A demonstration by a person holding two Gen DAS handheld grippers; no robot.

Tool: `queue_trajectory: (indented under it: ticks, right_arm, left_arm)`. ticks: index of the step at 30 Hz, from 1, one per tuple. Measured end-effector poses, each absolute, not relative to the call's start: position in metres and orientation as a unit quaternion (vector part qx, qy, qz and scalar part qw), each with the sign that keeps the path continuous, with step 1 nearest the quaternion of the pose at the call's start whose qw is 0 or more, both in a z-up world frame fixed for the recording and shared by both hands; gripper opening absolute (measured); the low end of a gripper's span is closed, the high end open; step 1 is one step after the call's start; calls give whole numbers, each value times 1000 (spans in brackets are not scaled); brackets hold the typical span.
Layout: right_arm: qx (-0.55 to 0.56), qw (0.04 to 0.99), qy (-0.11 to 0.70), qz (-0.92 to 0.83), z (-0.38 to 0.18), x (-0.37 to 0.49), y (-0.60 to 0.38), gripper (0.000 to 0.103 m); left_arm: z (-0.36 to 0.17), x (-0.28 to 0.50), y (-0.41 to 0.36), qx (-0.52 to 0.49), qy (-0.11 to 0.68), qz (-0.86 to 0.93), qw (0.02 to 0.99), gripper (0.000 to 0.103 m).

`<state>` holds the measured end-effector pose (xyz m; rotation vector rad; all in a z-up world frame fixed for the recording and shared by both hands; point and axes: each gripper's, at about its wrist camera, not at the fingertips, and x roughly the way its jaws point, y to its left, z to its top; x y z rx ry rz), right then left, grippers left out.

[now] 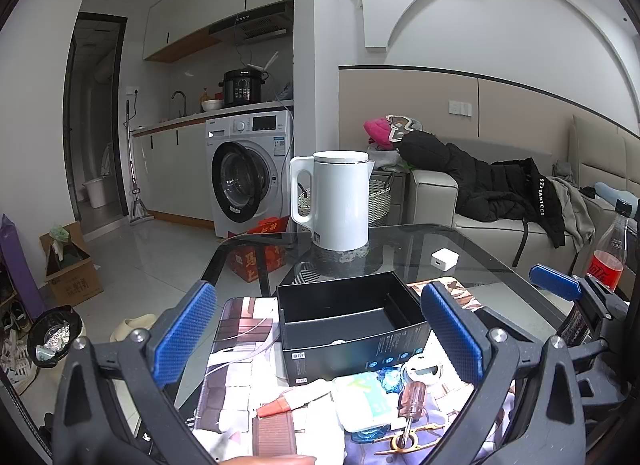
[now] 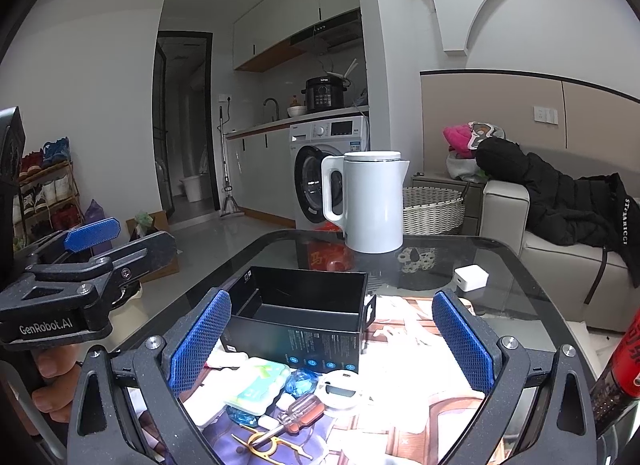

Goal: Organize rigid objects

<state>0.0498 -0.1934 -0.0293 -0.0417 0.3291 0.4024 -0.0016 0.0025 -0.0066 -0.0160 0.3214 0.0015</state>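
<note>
An open, empty black box point(image 1: 344, 321) point(image 2: 304, 313) stands on the glass table point(image 1: 460, 249). In front of it lies a pile of small items: a screwdriver with an amber handle point(image 1: 412, 399) point(image 2: 300, 413), a green-and-white pack point(image 1: 362, 399) point(image 2: 258, 385), a round white device point(image 1: 424, 369) point(image 2: 340, 385), a blue wrapped piece point(image 2: 301, 381) and a red-tipped tube point(image 1: 280, 407). My left gripper point(image 1: 320, 341) is open and empty above the pile. My right gripper point(image 2: 330, 345) is open and empty, to the right of the left one.
A white kettle point(image 1: 336, 201) point(image 2: 370, 201) stands at the table's far side. A white charger cube point(image 1: 444, 257) point(image 2: 471, 279) lies to the right. A cola bottle point(image 1: 608, 257) stands at the right edge. A sofa with a black jacket point(image 1: 480, 181) is behind.
</note>
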Motion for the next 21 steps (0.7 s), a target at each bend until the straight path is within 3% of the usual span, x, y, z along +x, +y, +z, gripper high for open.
queue_trajectory:
  ticks: [21]
  right_arm:
    - [-20,966,163,198,-30,50,-193,103]
  left_arm:
    - [-7,-1,2,-6,166,-2,986,103]
